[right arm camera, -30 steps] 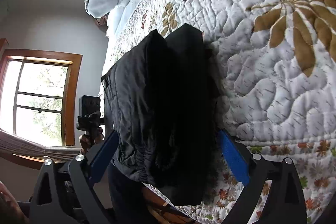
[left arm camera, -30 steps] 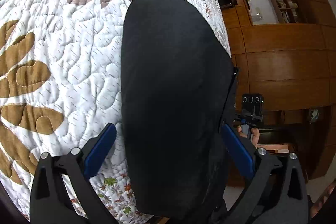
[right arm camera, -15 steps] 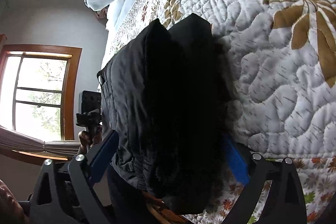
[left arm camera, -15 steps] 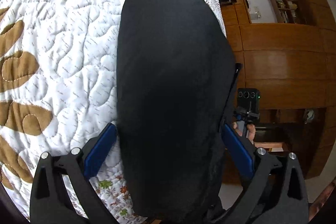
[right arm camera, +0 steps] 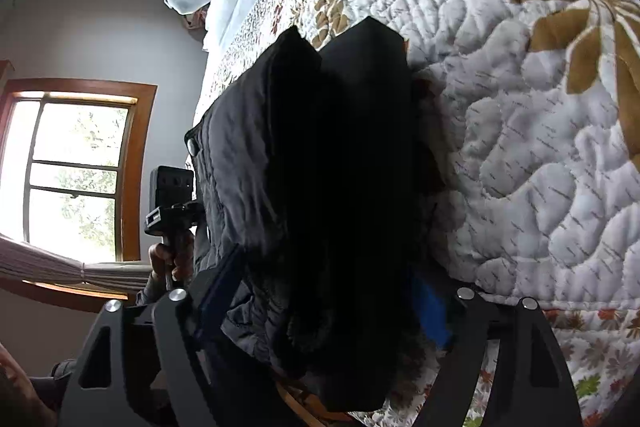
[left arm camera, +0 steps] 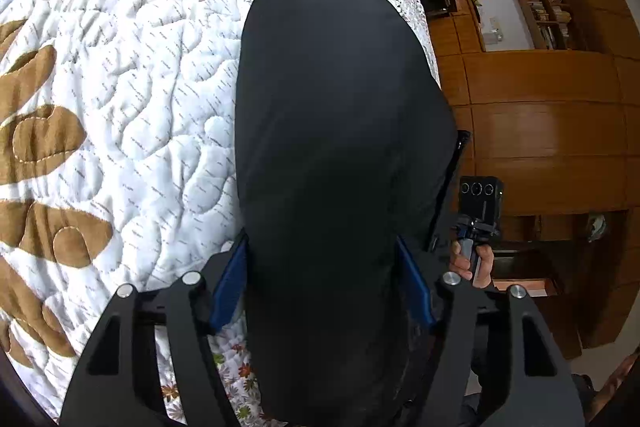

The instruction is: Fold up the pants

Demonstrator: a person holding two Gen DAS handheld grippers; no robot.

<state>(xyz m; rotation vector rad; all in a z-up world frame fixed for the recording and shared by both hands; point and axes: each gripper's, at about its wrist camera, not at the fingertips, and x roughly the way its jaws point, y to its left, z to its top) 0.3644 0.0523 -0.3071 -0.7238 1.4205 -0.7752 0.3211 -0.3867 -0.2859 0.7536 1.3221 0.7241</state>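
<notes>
Black pants (left arm camera: 340,155) are lying folded into a thick bundle at the edge of the quilted bedspread (left arm camera: 132,75), the near end overhanging toward the person. A snap button is showing on the outer layer in the right wrist view.

Step in hand, as judged: taking hold of the bundle at both ends for a further fold or a lift. Doing it well is meaning each gripper is biting through every layer, not just the top one, with both closing evenly so the stack is not skewing or sliding off the bed edge.

Left gripper (left arm camera: 320,287): jaws are closing, roughly half-way in, the bundle between them; the blue pads (left arm camera: 230,283) are appearing to meet the cloth on both flanks.

Right gripper (right arm camera: 324,299): jaws are also closing, standing wider, the thick folded end between them. The far pad is mostly buried in fabric; firm pinch or mere contact cannot be told here.
</notes>
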